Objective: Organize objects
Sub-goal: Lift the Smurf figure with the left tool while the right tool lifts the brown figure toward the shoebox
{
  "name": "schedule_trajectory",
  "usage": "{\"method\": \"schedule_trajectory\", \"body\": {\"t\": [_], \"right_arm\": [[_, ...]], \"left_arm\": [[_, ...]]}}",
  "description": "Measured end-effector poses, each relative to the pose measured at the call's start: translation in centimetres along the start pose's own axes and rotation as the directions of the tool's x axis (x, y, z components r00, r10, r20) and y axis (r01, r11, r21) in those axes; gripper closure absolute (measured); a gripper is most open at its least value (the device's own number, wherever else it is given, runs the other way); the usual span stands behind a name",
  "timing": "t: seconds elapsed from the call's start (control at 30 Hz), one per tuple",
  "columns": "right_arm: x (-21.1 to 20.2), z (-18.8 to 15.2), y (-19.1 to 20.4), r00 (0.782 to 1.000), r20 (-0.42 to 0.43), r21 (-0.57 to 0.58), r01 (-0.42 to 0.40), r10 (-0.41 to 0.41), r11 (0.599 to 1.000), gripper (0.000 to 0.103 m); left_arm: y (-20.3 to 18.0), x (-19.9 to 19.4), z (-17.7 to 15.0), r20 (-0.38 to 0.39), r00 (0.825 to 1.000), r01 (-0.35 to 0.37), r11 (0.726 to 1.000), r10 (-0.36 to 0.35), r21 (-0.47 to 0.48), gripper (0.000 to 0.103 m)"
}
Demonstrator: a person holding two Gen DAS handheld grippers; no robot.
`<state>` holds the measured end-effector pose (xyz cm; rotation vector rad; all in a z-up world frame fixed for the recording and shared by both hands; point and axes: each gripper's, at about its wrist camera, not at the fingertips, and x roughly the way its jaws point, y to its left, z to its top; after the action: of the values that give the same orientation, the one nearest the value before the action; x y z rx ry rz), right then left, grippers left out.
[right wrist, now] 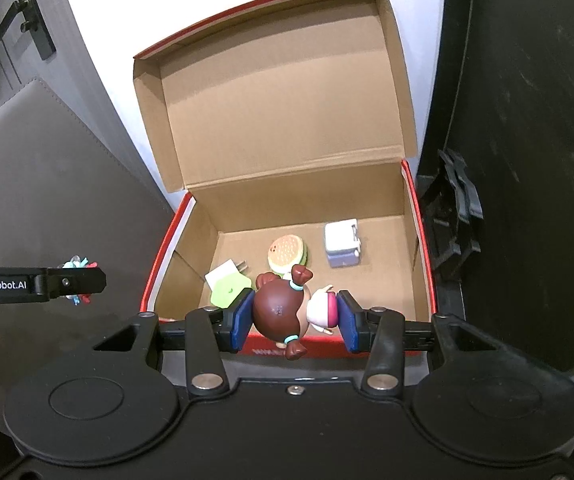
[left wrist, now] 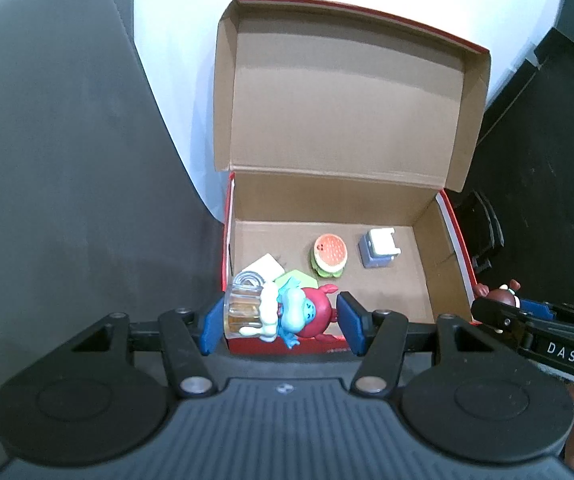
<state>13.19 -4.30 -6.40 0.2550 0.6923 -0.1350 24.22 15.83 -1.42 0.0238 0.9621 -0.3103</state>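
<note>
Left wrist view: my left tongs [left wrist: 279,322] pinch a blue-and-red figurine [left wrist: 303,312] at lower centre; my right tongs [right wrist: 293,320] pinch a brown-haired doll [right wrist: 283,312]. Both await lowering into the open box [left wrist: 423,248], I judge.

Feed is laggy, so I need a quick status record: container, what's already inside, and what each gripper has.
container: cardboard box, lid open
inside: burger toy, white-and-blue cube toy, white charger, green piece
left gripper: shut on blue-and-red figurine, at box's near edge
right gripper: shut on brown-haired doll, at box's near edge
</note>
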Motion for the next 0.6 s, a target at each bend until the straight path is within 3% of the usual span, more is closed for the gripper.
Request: {"method": "schedule_trajectory", "body": {"t": [0.6], "right_arm": [[4.7, 3.5, -1.0, 0.999, -0.049, -0.048, -0.022, 0.02, 0.999, 0.059]], "left_arm": [[0.1, 3.2, 3.5, -0.001, 1.0, -0.025, 1.0, 0.025, -0.015, 0.045]]}}
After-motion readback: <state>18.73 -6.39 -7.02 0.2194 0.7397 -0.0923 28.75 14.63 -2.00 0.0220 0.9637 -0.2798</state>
